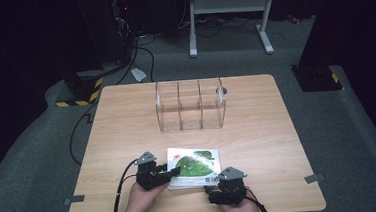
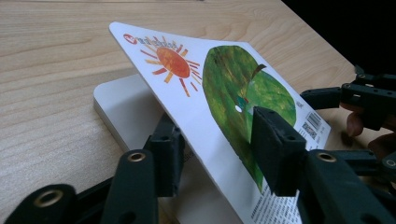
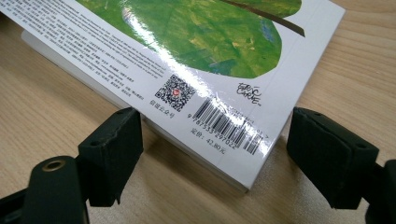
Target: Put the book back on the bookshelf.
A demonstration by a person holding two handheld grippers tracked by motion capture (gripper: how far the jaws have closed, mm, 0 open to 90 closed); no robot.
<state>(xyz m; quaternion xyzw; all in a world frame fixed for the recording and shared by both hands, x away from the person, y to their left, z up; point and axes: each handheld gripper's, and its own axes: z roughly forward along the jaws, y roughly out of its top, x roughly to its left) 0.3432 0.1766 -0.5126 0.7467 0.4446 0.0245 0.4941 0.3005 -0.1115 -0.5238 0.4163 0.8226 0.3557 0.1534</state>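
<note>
My left gripper (image 2: pixel 212 154) pinches the glossy book cover (image 2: pixel 219 88), lifted off its white pages. My right gripper (image 3: pixel 215 158) lies level, jaws apart astride the book's corner on the wooden table (image 1: pixel 127 120).

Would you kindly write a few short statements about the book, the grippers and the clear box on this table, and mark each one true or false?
1. The left gripper has the lifted cover of the white picture book with a green leaf and orange sun between its fingers. True.
2. The right gripper is clamped shut on the book's barcode corner. False: its fingers stand open on either side of that corner.
3. The clear plastic three-compartment organiser stands farther back on the wooden table. True.
4. The book stands upright inside the organiser. False: it lies on the table near the person's hands.
</note>
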